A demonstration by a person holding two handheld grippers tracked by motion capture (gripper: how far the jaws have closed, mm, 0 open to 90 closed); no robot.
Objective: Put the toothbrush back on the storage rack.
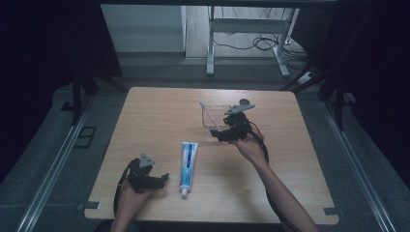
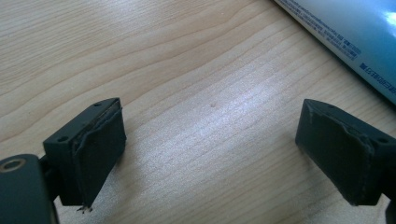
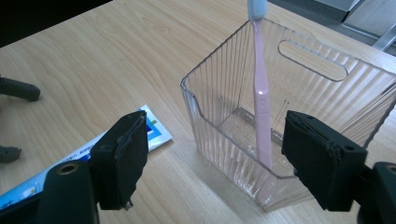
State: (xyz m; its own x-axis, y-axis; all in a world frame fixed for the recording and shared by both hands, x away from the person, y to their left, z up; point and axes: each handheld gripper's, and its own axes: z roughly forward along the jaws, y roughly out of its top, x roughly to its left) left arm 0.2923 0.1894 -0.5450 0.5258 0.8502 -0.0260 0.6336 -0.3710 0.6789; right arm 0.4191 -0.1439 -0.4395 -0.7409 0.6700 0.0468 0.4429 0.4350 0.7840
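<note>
Backing the released right claw (image 3: 210, 163) straight off the clear bin (image 3: 299, 177) should leave the pink toothbrush (image 3: 260, 93) leaning inside undisturbed, while the left claw (image 2: 210, 158), spread empty over the table (image 2: 187, 70), stands just beside the toothpaste tube (image 1: 188, 166)

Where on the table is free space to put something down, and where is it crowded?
The far left of the table, left of the clear bin, is bare. So is the near right corner, right of the toothpaste. It is crowded around the bin, where the toothbrush leans and the right gripper hovers, and beside the left gripper.
</note>
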